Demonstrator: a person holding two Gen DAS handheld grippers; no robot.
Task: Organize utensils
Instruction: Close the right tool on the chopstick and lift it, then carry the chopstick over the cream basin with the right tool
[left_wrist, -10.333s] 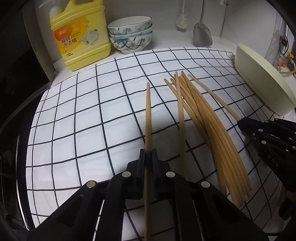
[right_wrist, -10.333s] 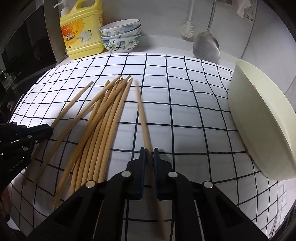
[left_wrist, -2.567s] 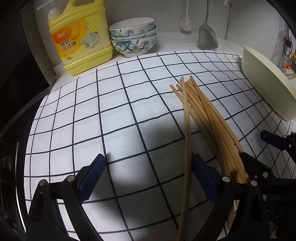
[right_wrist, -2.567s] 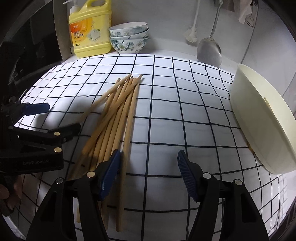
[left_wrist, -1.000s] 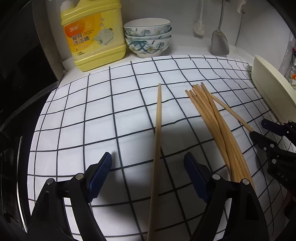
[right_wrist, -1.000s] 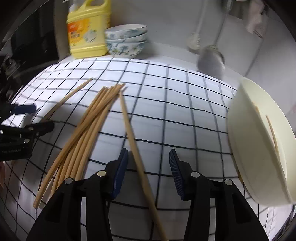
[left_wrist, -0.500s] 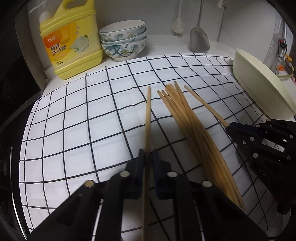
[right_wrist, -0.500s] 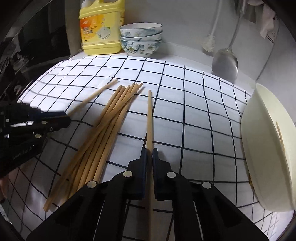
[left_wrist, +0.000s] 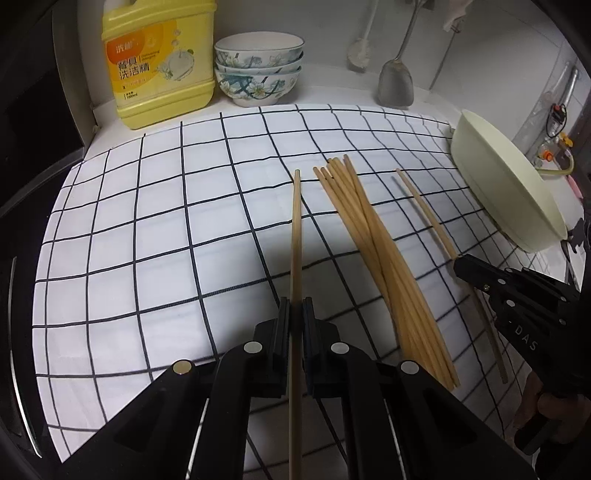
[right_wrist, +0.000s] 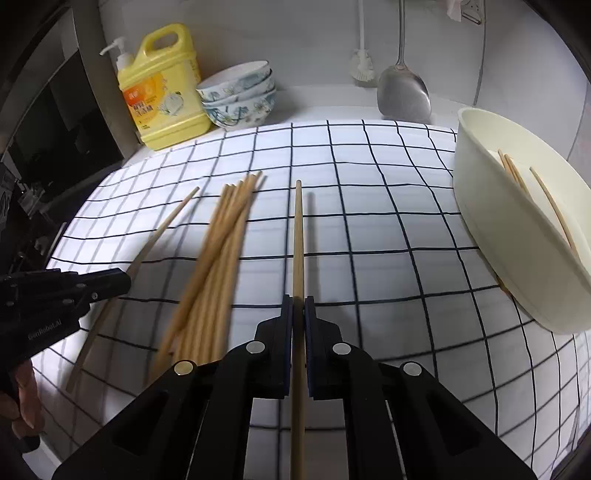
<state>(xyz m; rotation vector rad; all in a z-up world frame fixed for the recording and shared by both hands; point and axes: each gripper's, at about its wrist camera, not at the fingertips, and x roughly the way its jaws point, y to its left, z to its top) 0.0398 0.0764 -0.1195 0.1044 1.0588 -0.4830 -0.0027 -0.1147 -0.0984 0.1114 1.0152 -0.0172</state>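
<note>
Two black grippers each pinch one wooden chopstick between closed jaws: the left gripper (left_wrist: 295, 314) holds its light wooden chopstick (left_wrist: 295, 236), the right gripper (right_wrist: 297, 312) holds another wooden chopstick (right_wrist: 298, 236). Between them the bundle of loose wooden chopsticks (left_wrist: 373, 243) lies on the white checked cloth (left_wrist: 147, 229). Near the right gripper, the cream oval plastic basin (right_wrist: 491, 221) contains a few chopsticks.

My left gripper (left_wrist: 295, 314) is matte black plastic with blue pads lining its two fingers and round silver screw heads along the angled linkage arms. My right gripper (right_wrist: 297, 312) is built the same. Seen from the side, one body bears pale "GenRobot.AI" lettering, the other "DAS".
</note>
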